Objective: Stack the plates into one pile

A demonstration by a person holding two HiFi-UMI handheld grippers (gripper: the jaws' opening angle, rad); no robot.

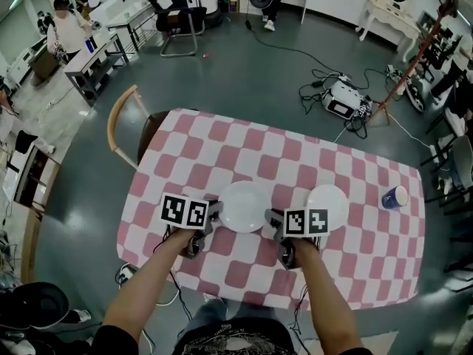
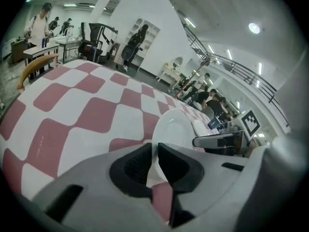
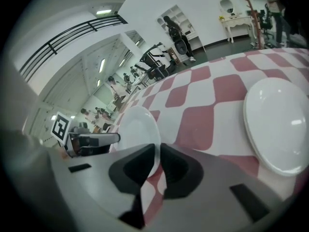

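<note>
The left gripper is narrowed down onto the rim of the held plate, its pads pinching the edge on the plate's left side. The right gripper is clamped just as narrowly on the opposite rim of that same plate, so one plate hangs between both hands, slightly tilted, close above the checked worktop. In the head view the held plate sits between the two marker cubes. The second plate lies flat on the worktop to the held plate's right, just beyond the right gripper and not touching the held plate. A blue cup stands farther right of the held plate, well apart. The coming move looks like a sideways carry to the right, the right hand leading and nearer, to set the held plate on the second plate
</note>
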